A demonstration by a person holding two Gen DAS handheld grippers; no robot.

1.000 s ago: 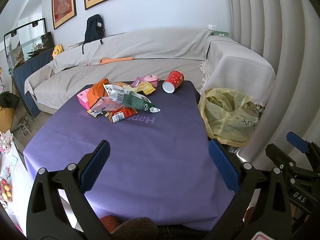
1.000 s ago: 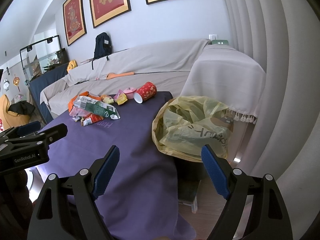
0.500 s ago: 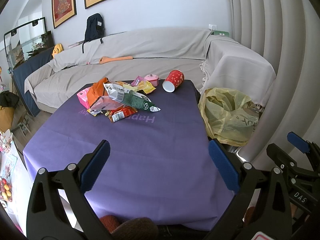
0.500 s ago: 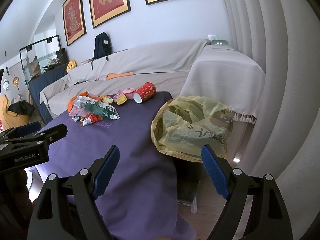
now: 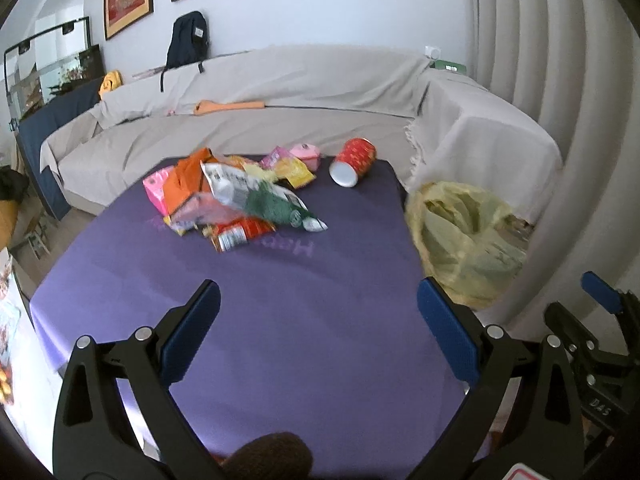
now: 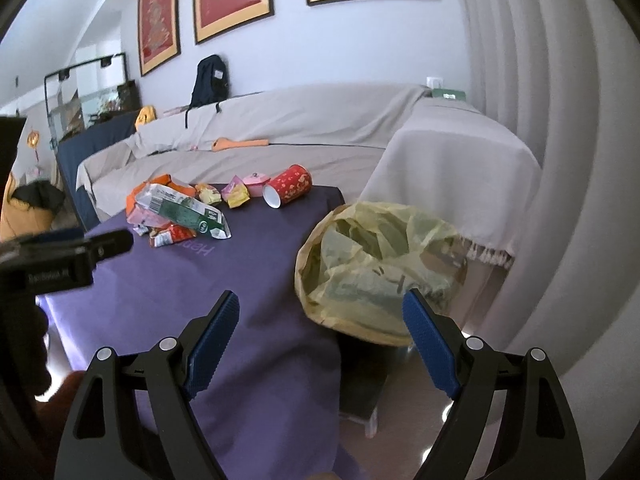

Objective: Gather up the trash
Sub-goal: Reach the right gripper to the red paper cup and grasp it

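A heap of snack wrappers [image 5: 236,200] lies at the far middle of the purple tablecloth [image 5: 280,320]; it also shows in the right wrist view [image 6: 176,212]. A red paper cup [image 5: 354,157] lies on its side at the far right corner, also seen from the right wrist [image 6: 289,186]. A yellow plastic bag [image 5: 464,236] hangs open beside the table's right edge, large in the right wrist view [image 6: 376,268]. My left gripper [image 5: 318,324] is open and empty above the near table. My right gripper [image 6: 320,332] is open and empty, near the bag.
A grey-covered sofa [image 5: 304,96] runs behind the table, with an orange object [image 5: 228,106] and a dark backpack [image 5: 188,38] on it. Pleated curtains [image 5: 560,60] stand at the right. A fish tank [image 5: 48,68] is at far left.
Both grippers have moved forward toward the table's far side; the trash and the bag look larger. Both stay open and empty.
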